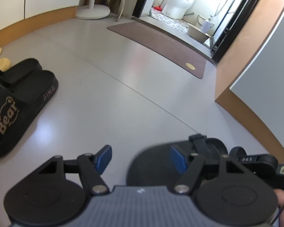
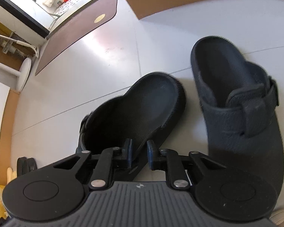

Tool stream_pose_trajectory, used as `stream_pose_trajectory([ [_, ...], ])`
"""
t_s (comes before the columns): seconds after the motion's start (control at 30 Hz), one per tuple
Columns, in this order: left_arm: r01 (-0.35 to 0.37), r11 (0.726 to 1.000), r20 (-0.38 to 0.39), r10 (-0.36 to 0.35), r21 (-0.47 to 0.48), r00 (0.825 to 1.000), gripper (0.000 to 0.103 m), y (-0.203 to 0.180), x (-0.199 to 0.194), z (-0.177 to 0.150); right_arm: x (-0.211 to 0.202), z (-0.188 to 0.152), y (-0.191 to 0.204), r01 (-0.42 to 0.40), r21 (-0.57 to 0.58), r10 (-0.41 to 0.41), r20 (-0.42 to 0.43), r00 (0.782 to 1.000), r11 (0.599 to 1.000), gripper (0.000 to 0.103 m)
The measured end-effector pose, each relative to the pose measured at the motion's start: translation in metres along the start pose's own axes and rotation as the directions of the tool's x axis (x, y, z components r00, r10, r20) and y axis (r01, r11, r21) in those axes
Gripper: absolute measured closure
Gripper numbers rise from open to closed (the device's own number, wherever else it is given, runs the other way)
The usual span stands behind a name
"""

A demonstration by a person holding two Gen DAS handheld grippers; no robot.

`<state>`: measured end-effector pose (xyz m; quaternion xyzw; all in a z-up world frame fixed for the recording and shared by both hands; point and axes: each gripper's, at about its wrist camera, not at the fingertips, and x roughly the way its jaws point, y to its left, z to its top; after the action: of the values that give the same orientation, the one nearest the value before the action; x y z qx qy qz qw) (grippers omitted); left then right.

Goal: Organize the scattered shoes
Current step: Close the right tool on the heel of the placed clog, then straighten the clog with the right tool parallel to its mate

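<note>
Black Bear slides [image 1: 19,102] sit paired left of the wide, empty left gripper [image 1: 141,159], while the right gripper [image 2: 139,152] jaws pinch one dark clog [image 2: 134,111], its mate [image 2: 236,102] waiting right of them, unsorted.

Near clog [image 2: 134,113] toe hidden behind right gripper [image 2: 139,152]; black slides [image 1: 15,102] cut off at left edge — edge lettering blurred, unreadable.

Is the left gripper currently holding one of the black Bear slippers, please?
No, the left gripper stands open over bare floor, while the Bear slippers sit apart at the left.
</note>
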<state>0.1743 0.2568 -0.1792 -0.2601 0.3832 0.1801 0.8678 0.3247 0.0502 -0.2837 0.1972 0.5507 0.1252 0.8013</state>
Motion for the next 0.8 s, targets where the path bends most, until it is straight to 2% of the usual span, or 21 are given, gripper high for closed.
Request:
stream_pose_trajectory([
  [0.17,-0.007,1.0,-0.002,0.007,-0.002,1.0,0.032,0.001,0.0,-0.001,-0.005,0.006,-0.013,-0.028,0.02,0.027,0.034,0.999,0.999,0.09],
  [0.27,-0.008,1.0,-0.007,0.008,0.0,1.0,0.032,0.001,0.001,-0.002,-0.013,0.004,-0.009,-0.033,-0.02,0.034,0.079,0.996,0.999,0.087],
  [0.3,-0.01,1.0,-0.006,0.01,-0.003,1.0,0.032,0.002,0.001,-0.002,-0.015,0.003,-0.007,-0.034,-0.031,0.037,0.081,0.996,0.999,0.084],
  [0.37,-0.011,1.0,-0.007,0.011,-0.012,1.0,0.032,0.003,0.001,-0.001,-0.018,0.001,-0.002,-0.049,-0.051,0.053,0.076,0.996,0.998,0.064],
  [0.4,-0.011,1.0,-0.007,0.01,-0.013,1.0,0.032,0.003,0.001,-0.001,-0.019,0.0,0.0,-0.051,-0.057,0.056,0.077,0.995,0.997,0.048],
  [0.57,-0.013,1.0,0.004,0.013,-0.017,1.0,0.032,0.005,-0.001,0.003,-0.023,-0.007,0.014,0.013,-0.107,-0.002,0.103,0.995,0.994,0.034],
  [0.8,-0.018,0.999,0.001,0.018,-0.032,1.0,0.032,0.013,0.001,0.002,-0.03,-0.012,0.006,0.034,-0.09,-0.026,0.086,0.996,0.995,0.033],
])
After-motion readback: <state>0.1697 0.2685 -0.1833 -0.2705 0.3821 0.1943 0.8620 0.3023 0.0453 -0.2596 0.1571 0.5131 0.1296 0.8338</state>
